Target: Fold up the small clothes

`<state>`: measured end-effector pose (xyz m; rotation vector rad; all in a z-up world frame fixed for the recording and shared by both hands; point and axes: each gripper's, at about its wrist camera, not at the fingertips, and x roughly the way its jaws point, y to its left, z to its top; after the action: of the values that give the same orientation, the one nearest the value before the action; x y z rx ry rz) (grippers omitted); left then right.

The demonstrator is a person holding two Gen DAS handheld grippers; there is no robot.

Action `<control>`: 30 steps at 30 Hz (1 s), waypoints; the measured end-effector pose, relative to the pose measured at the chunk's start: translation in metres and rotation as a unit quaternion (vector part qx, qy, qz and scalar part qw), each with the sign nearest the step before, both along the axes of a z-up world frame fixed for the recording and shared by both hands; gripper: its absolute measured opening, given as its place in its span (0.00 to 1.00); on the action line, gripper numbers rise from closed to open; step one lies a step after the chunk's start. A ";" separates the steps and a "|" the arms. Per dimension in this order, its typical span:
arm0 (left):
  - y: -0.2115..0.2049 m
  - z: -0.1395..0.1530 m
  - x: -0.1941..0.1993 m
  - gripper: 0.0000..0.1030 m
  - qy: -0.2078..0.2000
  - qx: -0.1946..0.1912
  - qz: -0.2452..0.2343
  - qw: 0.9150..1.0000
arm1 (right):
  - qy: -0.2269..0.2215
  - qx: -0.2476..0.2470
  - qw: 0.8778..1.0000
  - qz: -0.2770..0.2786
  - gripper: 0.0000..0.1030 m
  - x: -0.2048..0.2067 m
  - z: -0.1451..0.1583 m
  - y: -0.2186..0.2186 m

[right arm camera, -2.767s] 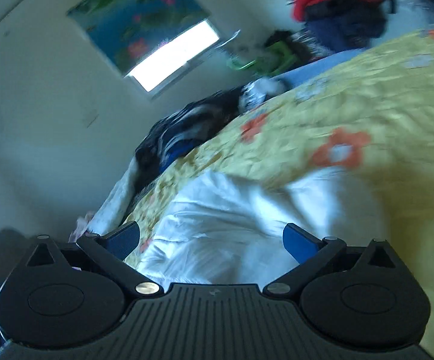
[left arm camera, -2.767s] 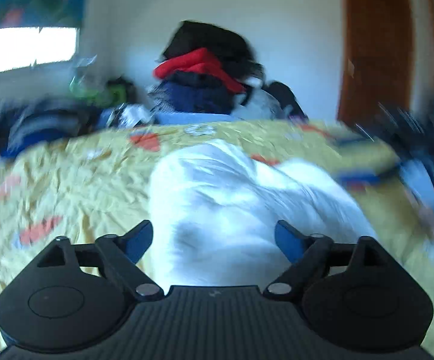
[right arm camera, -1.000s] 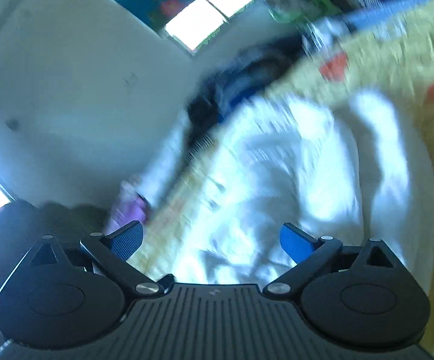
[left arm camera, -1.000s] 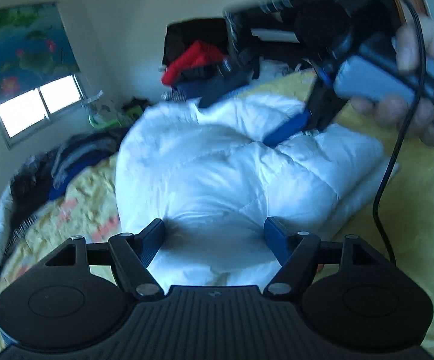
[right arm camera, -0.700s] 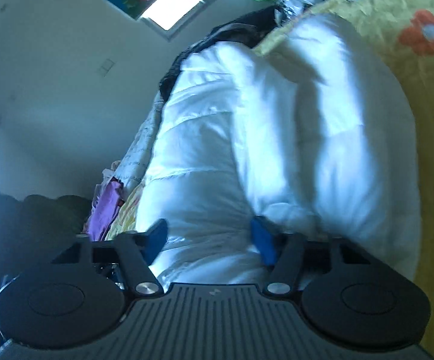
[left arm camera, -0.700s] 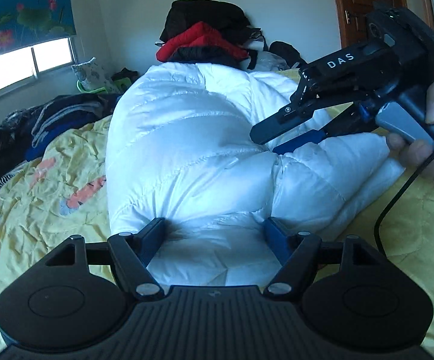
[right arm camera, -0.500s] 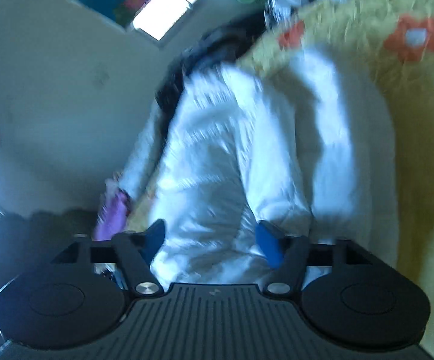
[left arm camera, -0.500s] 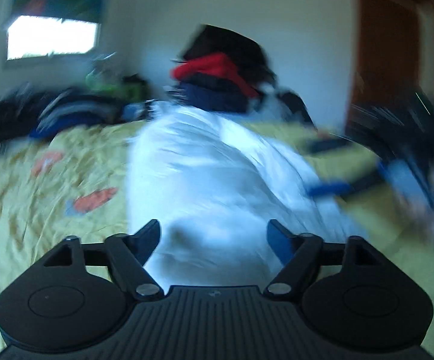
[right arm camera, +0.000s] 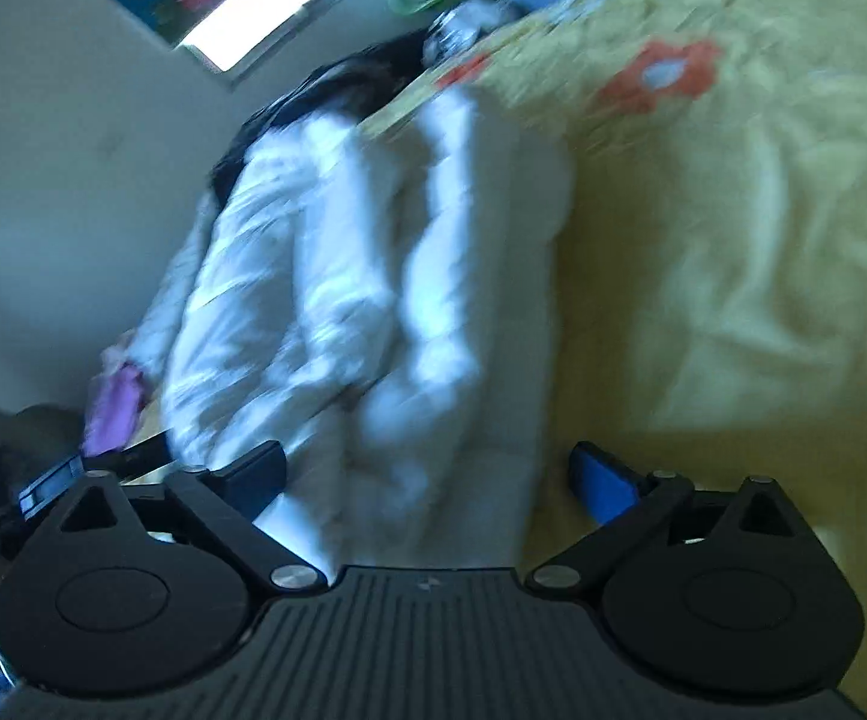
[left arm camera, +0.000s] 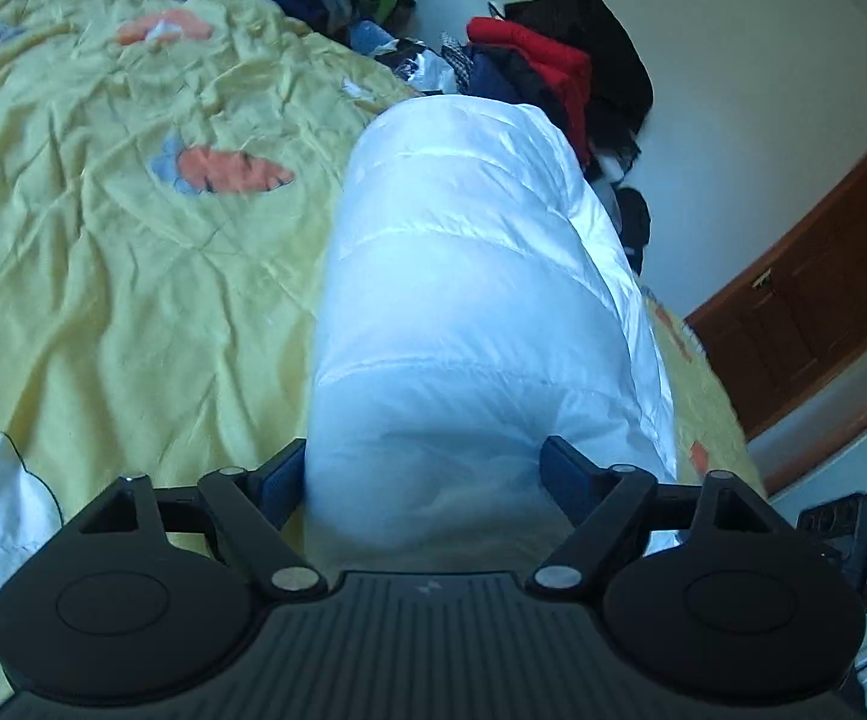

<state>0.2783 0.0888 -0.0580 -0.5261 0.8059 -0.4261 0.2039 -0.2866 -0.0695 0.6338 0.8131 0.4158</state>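
The white jacket [left arm camera: 469, 312] lay bundled on the yellow bedspread [left arm camera: 133, 276], filling mid-frame. The left gripper [left arm camera: 421, 468] had just been closing, fingers [left arm camera: 280, 477] clamped on its near end. The right gripper [right arm camera: 427, 474], also closing, straddled the jacket, its right finger [right arm camera: 604, 483] clear of it.

Dim, bluish daylight is cast from the window [right arm camera: 271, 6], blown out to glare; the right wrist view is smeared by motion blur, edges bowed by fisheye.
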 end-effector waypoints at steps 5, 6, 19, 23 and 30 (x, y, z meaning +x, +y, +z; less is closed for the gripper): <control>-0.013 0.007 -0.001 0.57 -0.022 0.068 -0.028 0.997 | -0.006 -0.024 0.999 0.022 0.30 -0.003 -0.005 0.000; -0.017 0.004 0.000 0.57 -0.029 0.090 -0.033 0.995 | -0.006 -0.017 1.000 0.020 0.30 0.000 -0.008 -0.002; -0.022 0.069 -0.063 0.76 -0.238 0.221 0.022 0.945 | -0.116 0.044 0.990 -0.069 0.73 0.010 0.087 -0.044; -0.069 0.055 -0.038 0.76 -0.261 0.283 -0.015 0.923 | -0.157 0.048 0.985 0.042 0.81 0.086 0.141 0.016; -0.113 0.019 -0.002 0.78 -0.237 0.315 -0.064 0.917 | -0.077 0.062 0.974 0.201 0.94 0.216 0.108 0.151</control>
<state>0.2760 -0.0246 -0.0386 0.2341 0.4635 -0.3662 0.4199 -0.1359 0.0380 0.5436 0.7706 0.8811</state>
